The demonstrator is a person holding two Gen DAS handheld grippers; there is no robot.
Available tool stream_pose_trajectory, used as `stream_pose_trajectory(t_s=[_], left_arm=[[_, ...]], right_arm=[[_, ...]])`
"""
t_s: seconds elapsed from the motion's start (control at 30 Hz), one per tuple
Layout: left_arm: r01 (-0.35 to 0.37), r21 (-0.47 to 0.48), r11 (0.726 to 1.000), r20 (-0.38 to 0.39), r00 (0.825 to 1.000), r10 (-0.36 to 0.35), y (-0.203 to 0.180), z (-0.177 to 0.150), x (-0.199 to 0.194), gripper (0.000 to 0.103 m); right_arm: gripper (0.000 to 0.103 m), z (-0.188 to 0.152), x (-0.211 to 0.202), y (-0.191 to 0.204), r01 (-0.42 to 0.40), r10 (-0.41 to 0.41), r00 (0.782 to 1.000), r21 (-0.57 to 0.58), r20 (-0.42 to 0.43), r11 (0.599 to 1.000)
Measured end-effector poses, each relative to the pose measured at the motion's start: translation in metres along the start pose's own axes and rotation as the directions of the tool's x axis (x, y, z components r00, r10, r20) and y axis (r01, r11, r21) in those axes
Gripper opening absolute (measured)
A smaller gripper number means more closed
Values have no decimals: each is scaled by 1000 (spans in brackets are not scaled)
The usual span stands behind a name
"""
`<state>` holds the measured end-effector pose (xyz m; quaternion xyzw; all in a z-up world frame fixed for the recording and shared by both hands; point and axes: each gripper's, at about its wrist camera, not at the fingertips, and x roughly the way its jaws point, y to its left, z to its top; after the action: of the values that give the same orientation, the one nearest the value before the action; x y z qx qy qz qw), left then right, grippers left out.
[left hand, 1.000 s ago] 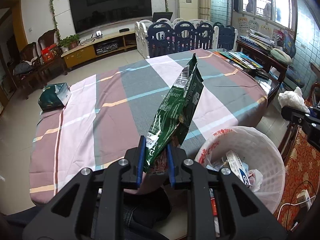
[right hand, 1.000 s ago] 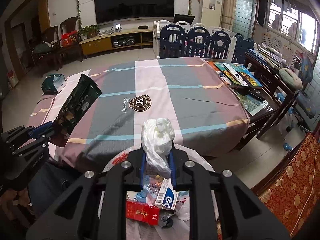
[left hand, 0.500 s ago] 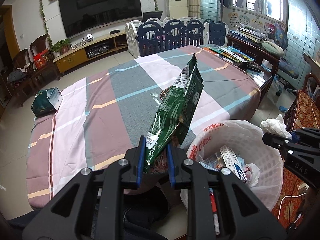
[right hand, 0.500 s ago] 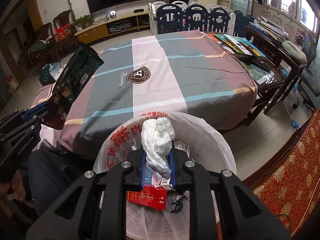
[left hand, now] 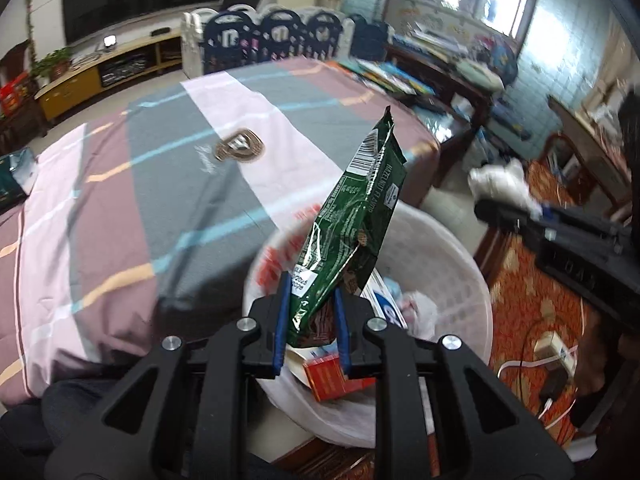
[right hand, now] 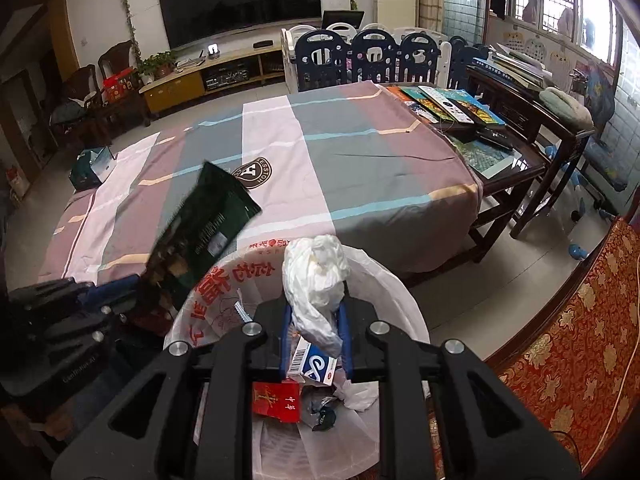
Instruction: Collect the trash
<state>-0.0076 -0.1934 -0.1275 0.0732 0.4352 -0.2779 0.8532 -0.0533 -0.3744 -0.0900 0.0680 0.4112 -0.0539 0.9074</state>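
Observation:
My left gripper point(left hand: 310, 320) is shut on the bottom of a green snack bag point(left hand: 352, 216), which stands up tilted over the near rim of the white trash basket point(left hand: 448, 248). My right gripper point(right hand: 316, 320) is shut on a crumpled white tissue point(right hand: 316, 272) and hangs over the same basket point(right hand: 400, 292). In the right wrist view the green bag point(right hand: 204, 228) and the left gripper point(right hand: 116, 292) show at the left, at the basket's rim. In the left wrist view the tissue point(left hand: 500, 180) and the right gripper point(left hand: 516, 214) show at the right. The basket holds a red box point(right hand: 276, 396), a blue-and-white carton point(right hand: 314, 364) and other trash.
The basket, lined with a white plastic bag, stands against the front edge of a round table point(right hand: 340, 160) with a striped cloth. A green box point(right hand: 90, 164) lies at the table's far left. A dark side table point(right hand: 500, 152) with books stands right. Red patterned rug point(right hand: 580, 320) beside the basket.
Both grippers have moved forward and down toward the basket, which now looms larger under them. The left gripper has swung right, bringing the green bag over the rim. Both grips are unchanged.

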Motion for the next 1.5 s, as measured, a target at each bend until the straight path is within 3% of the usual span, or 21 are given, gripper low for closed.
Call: stream_pose_trajectory(t_s=[0.17,0.23,0.37,0.4,0.43,0.53,0.7,0.73,0.8,0.97,1.1,1.23,1.5], left_arm=[[-33,81,996,-60,997,38,-30,-14,17,27],[-45,91,995,-61,997,51,-35,-15,16,47],[-108,109,988,-2,994,109,-41,-11,-1,61],[-133,103,986,18,991,132,-40,-9,-8,70],[-170,92,981,41,985,167,-39,-8,-17,76],[-259,54,964,96,963,254,-33,-4,-42,82],[-422,-54,905,195,884,424,-22,2,-96,93],[-442,-86,893,205,869,450,-19,4,-108,94],[-442,-145,885,225,856,465,-14,7,-129,96],[-448,-240,861,273,820,503,-5,11,-174,99],[-442,-294,847,257,817,516,-2,12,-195,100],[-449,-334,829,258,802,539,-3,11,-211,100],[-438,-346,830,266,803,534,-3,8,-222,100]], right_arm=[[20,-13,-2,-18,-24,24,1000,33,-7,999],[20,-19,-1,-24,-33,34,999,47,-21,998],[24,-31,6,-25,-44,48,997,71,-59,996],[29,-33,9,-23,-53,58,996,80,-74,995],[33,-36,12,-21,-67,75,993,89,-86,994],[57,-38,14,-13,-102,113,988,102,-106,989],[79,-20,-13,-1,-127,137,988,126,-70,984],[82,-14,-25,2,-136,142,989,121,-41,983],[92,-4,-47,9,-129,128,992,95,20,987],[100,13,-98,23,-92,87,986,26,144,995],[100,19,-116,24,-94,88,981,30,171,995],[100,19,-127,32,-64,65,980,-10,187,998],[100,13,-127,44,-52,64,979,-64,195,997]])
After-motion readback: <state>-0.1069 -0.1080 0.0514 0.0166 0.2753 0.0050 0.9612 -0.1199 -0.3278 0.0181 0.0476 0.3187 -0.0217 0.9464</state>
